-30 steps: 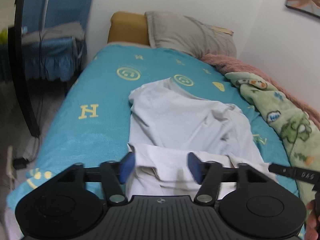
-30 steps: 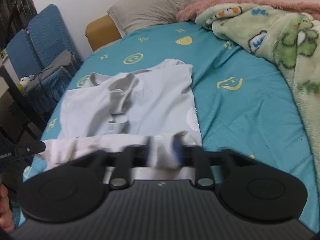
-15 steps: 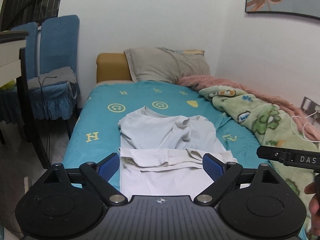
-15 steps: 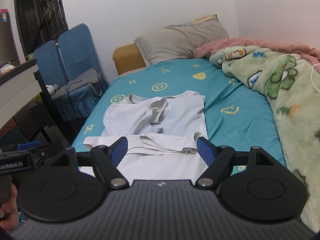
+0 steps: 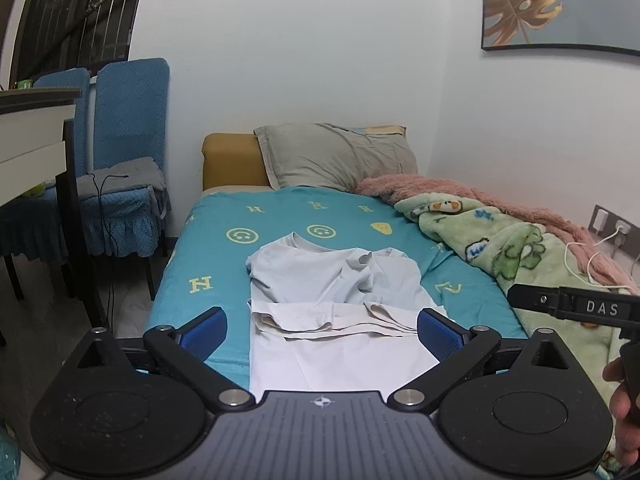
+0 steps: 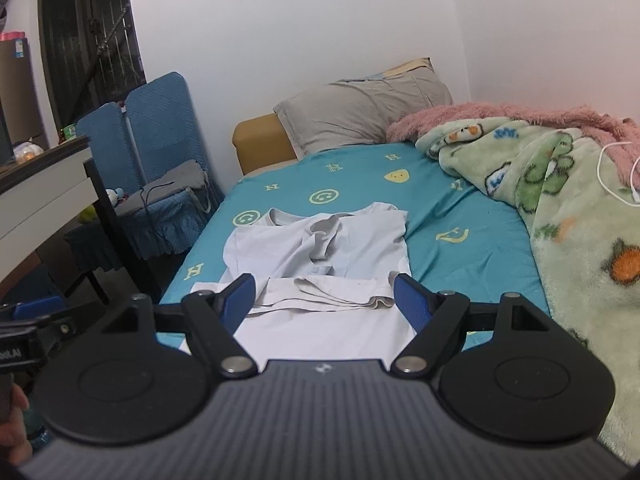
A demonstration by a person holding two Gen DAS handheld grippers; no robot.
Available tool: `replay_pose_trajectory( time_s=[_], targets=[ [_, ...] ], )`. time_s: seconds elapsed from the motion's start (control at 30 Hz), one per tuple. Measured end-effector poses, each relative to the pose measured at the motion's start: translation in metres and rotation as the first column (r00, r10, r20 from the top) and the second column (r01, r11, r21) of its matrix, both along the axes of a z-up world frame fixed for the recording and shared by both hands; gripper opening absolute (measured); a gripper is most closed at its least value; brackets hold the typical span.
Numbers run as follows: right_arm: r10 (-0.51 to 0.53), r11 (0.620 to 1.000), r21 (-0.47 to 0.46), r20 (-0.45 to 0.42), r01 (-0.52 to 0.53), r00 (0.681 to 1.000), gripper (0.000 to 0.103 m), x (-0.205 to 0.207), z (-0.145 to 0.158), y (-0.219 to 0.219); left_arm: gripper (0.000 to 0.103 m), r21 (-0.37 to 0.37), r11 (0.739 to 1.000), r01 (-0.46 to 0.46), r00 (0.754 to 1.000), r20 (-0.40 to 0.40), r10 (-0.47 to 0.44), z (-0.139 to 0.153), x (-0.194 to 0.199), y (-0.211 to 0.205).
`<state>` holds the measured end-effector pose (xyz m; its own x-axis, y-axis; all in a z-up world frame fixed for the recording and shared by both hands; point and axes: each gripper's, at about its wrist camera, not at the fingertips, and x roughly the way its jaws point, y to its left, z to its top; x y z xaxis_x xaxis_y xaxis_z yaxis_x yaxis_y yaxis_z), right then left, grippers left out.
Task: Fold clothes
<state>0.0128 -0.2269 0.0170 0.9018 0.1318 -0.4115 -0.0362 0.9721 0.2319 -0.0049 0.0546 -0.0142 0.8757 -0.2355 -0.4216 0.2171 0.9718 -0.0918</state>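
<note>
A pale grey-white T-shirt [image 5: 332, 300] lies on the teal bedsheet [image 5: 208, 264], its lower part folded up over the body in a wrinkled band. It also shows in the right wrist view [image 6: 320, 264]. My left gripper [image 5: 322, 332] is open and empty, held back above the shirt's near end. My right gripper [image 6: 325, 300] is open and empty, also held back above the near end. Neither touches the cloth. The right gripper's body [image 5: 576, 306] shows at the right edge of the left wrist view.
A grey pillow [image 5: 336, 156] and a mustard headboard cushion [image 5: 232, 160] lie at the head of the bed. A green cartoon blanket [image 6: 560, 208] over a pink one fills the right side. Blue chairs [image 5: 120, 160] and a desk [image 5: 36, 128] stand left of the bed.
Both grippers have let go of the shirt's folded hem, opened wide and pulled back and up from the bed. The shirt now lies still with its lower part folded over.
</note>
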Motion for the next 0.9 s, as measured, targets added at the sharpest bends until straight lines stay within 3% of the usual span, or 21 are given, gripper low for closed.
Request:
replay_pose_trajectory(
  time_s=[0.37,0.9],
  targets=[
    [0.014,1.000,-0.020,-0.013,-0.014,1.000,0.078,0.004,-0.007,0.008,0.103,-0.029,0.999,-0.033,0.999,-0.042,0.032,-0.008,0.010,0.010],
    [-0.020,1.000,-0.018,-0.044,0.019,0.999,0.078,0.008,-0.012,0.005,0.103,-0.007,0.999,-0.033,0.996,-0.085,0.032,-0.018,0.017,0.005]
  ],
)
